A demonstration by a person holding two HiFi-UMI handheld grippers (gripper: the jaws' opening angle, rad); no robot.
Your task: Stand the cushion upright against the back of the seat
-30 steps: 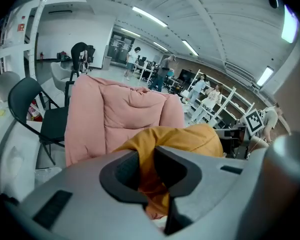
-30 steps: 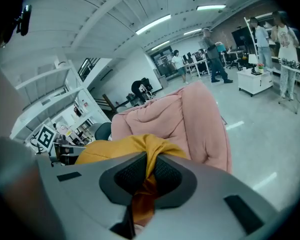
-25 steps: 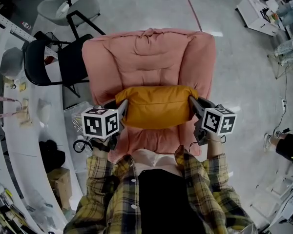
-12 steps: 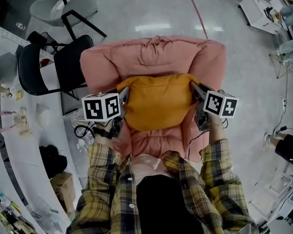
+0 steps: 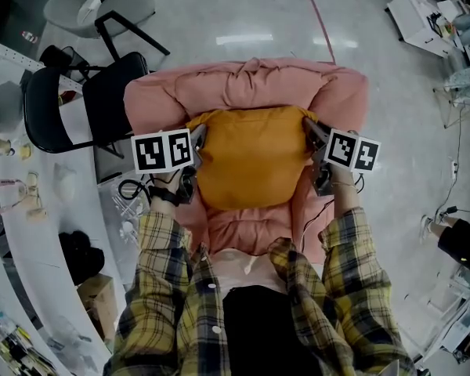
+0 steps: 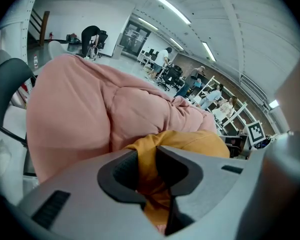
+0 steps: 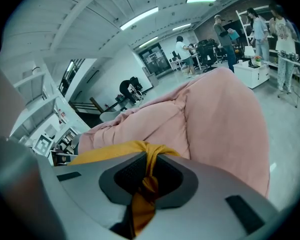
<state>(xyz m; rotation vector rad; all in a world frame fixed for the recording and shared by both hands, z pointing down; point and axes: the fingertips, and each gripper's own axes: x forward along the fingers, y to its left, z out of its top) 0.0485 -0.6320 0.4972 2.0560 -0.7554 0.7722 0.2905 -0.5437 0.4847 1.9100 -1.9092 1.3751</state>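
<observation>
A mustard-yellow cushion (image 5: 251,159) leans steeply against the backrest of the pink padded armchair (image 5: 243,84), its lower edge on the seat. My left gripper (image 5: 197,137) pinches the cushion's upper left corner; in the left gripper view the bunched yellow cloth (image 6: 155,184) fills the space between the pads of the left gripper (image 6: 147,166), which grip less tightly than the right. My right gripper (image 5: 307,125) is shut on the upper right corner; in the right gripper view a knot of yellow cloth (image 7: 149,181) is squeezed between the pads of the right gripper (image 7: 146,176).
A black chair (image 5: 78,104) stands close to the armchair's left arm, with a grey chair (image 5: 102,6) behind it. A white bench (image 5: 31,218) with clutter runs down the left. Cables lie on the floor by the armchair's left side. A white cabinet (image 5: 415,14) stands far right.
Both grippers have carried the cushion away from the person toward the backrest and tipped it up, so more of its face shows and its top now meets the backrest.
</observation>
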